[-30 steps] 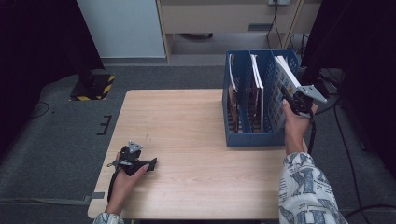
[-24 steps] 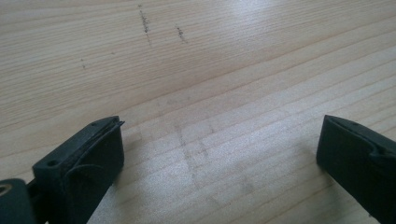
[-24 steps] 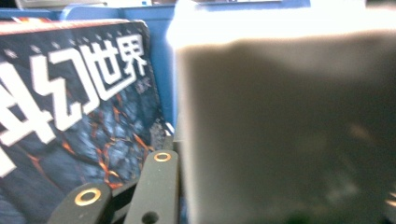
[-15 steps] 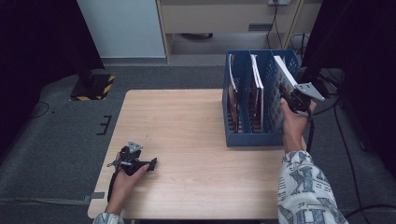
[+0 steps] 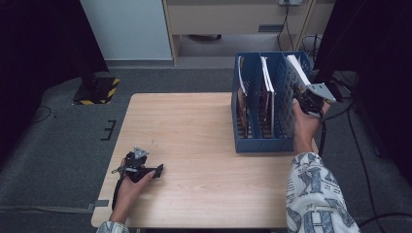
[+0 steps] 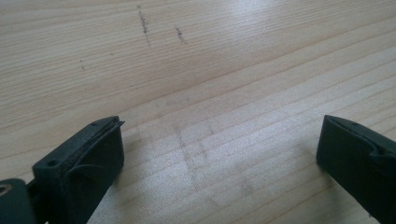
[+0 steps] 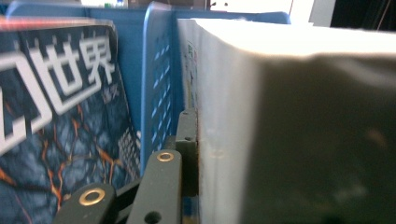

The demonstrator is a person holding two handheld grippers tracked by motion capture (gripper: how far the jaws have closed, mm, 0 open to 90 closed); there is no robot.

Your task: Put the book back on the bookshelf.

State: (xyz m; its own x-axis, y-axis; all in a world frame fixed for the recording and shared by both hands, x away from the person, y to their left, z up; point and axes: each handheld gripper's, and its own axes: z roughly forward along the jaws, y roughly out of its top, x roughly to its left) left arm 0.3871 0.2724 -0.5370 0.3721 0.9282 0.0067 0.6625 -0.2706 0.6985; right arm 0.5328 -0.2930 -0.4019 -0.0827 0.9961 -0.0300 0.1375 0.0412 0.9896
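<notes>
While both hands hold still, book remains gripped.

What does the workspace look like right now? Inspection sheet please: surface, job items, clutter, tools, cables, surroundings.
Surface: light wooden table, faint scuff marks in the left gripper view.
Job's things: blue file rack at the table's right edge, with books or magazines standing in its slots; thick white book in the rightmost slot.
Clutter: nothing seen.
Tools: left tool low over bare wood near the front left, jaws wide apart, nothing between them. Right tool at the rack's right side, one jaw flat against the white book; the other jaw is hidden.
Cables: black cable trails from the right tool to the floor.
Surroundings: grey carpet, cabinet behind, yellow-black striped base on the floor at left.
</notes>
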